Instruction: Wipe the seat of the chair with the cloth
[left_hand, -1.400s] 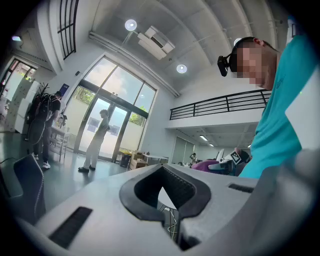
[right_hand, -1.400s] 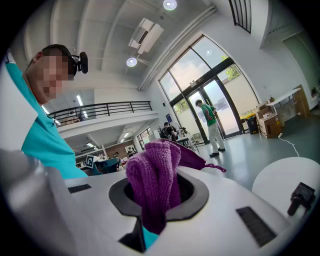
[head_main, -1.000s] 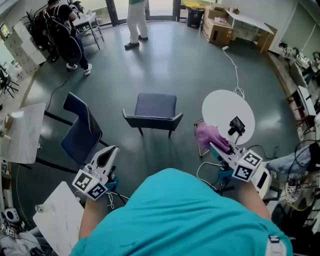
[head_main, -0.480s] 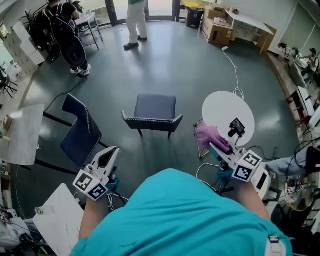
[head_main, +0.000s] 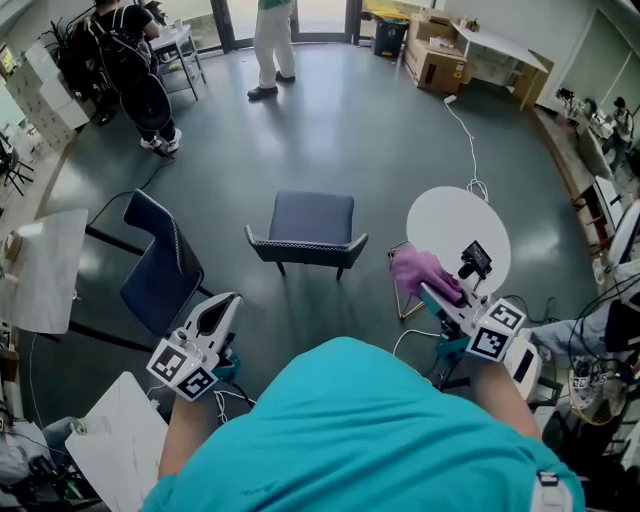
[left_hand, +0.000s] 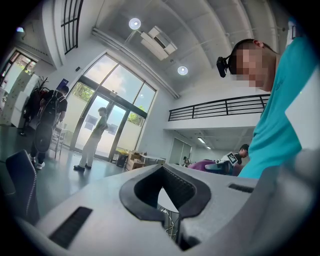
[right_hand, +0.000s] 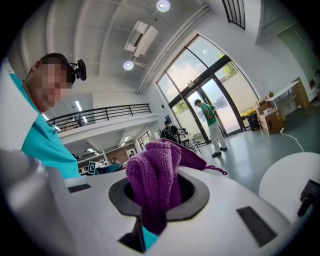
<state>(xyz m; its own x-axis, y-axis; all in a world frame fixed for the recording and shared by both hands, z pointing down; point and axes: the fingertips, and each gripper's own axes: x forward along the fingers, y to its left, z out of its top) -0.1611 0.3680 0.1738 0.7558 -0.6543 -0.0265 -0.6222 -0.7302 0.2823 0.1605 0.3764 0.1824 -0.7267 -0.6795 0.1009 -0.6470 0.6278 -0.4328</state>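
Position at inspection: the chair (head_main: 311, 214) stands on open floor, facing away from the person, its dark seat bare and well apart from both tools. The cloth (head_main: 416, 268), purple and bunched, is not on the seat. It is clamped in the right gripper (head_main: 432, 287), held out beside the round white table (head_main: 452, 222). The right gripper view shows the jaws pressed onto a fold of the cloth, with most of the fabric standing proud above them and a loose corner trailing off to one side. The left gripper (head_main: 223, 305) hangs on the other side, its jaws brought together with nothing between them. Wiping has not begun, and in my judgement the person has to step closer first. Risks noted: the hold is on one fold only, so dragging across the seat fabric may pull the cloth out of the jaws or let it roll into a lump that wipes a narrow strip. The chair looks light and the floor smooth, so a firm stroke could push it away unless the empty gripper steadies it. A white cable (head_main: 465, 128) runs along the floor to the table's foot, and more wires lie near the person's feet, so a step forward could snag one. A second chair (head_main: 158, 262) stands near the left side.
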